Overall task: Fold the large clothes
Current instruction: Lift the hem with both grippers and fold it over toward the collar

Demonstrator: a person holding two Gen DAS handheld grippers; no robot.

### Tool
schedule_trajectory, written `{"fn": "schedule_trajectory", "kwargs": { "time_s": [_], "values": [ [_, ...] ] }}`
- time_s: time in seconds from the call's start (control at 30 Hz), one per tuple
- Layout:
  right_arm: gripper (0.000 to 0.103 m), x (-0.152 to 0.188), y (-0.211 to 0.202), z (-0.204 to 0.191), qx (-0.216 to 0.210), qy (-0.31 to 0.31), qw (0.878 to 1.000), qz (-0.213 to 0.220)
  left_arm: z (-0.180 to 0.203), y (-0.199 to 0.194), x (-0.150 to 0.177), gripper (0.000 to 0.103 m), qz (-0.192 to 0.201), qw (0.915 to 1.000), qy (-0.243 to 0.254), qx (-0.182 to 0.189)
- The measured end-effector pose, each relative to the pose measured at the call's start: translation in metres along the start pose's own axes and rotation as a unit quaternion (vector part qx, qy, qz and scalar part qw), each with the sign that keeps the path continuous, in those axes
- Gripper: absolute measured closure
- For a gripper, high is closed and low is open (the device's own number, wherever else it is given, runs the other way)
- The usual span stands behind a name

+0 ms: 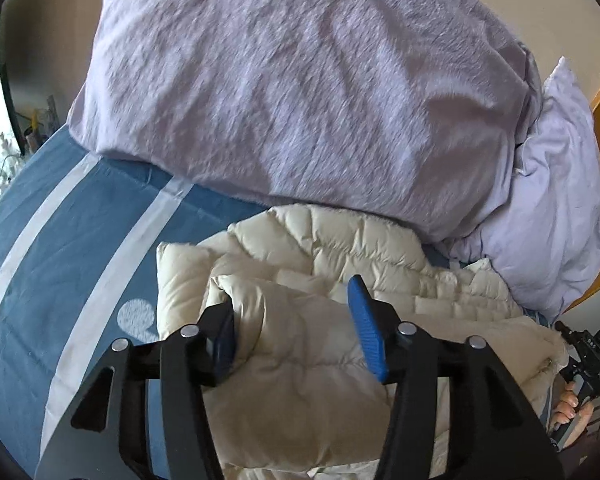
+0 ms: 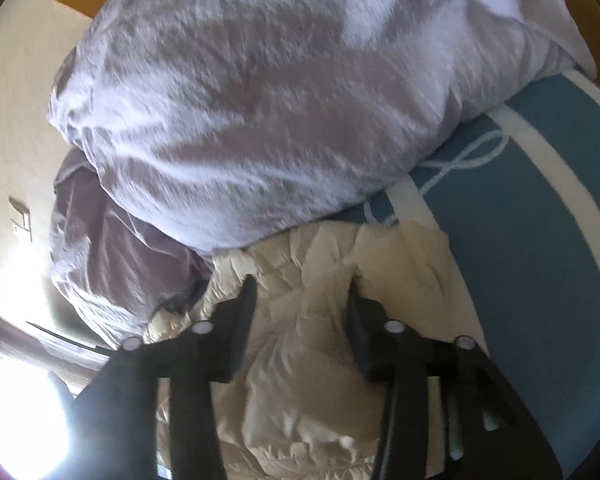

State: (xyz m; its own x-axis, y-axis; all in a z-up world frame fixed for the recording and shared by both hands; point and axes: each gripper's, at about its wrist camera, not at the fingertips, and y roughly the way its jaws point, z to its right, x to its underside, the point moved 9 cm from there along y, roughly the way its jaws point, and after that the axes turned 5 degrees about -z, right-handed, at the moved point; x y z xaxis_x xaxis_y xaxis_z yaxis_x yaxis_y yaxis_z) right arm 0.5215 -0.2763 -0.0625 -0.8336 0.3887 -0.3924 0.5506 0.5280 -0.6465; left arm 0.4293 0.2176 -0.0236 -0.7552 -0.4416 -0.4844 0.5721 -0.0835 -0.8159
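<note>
The left claw (image 1: 296, 328) is part open, with puffy coat (image 1: 308, 360) between its blue pads (image 1: 366, 332) but not squeezed. The right claw (image 2: 302, 320) gapes the same way. The coat lies half folded on the blue bed (image 1: 80, 240), near the purple quilt (image 1: 300, 80), likely just let go.

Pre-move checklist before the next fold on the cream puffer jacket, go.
1. Left gripper released: ok, jaws stand apart with a folded roll of the cream puffer jacket between them, pads not pressing.
2. Right gripper released: ok, jaws apart over the jacket.
3. Jacket lies on the blue striped bedsheet: ok.
4. Room at the far side: not ok, the lilac duvet butts against the jacket's far edge.
5. Fold lies flat and even: cannot tell, the grippers hide much of it.
6. White cord clear of the jacket: cannot tell.
</note>
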Motion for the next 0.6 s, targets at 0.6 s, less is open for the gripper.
{"fn": "schedule_trajectory", "kwargs": {
  "time_s": [0.6],
  "values": [
    [0.046, 0.092, -0.079, -0.017, 0.033, -0.118, 0.992, 0.016, 0.004, -0.075, 0.008, 0.026, 0.039, 0.9988, 0.023, -0.021]
  ]
}}
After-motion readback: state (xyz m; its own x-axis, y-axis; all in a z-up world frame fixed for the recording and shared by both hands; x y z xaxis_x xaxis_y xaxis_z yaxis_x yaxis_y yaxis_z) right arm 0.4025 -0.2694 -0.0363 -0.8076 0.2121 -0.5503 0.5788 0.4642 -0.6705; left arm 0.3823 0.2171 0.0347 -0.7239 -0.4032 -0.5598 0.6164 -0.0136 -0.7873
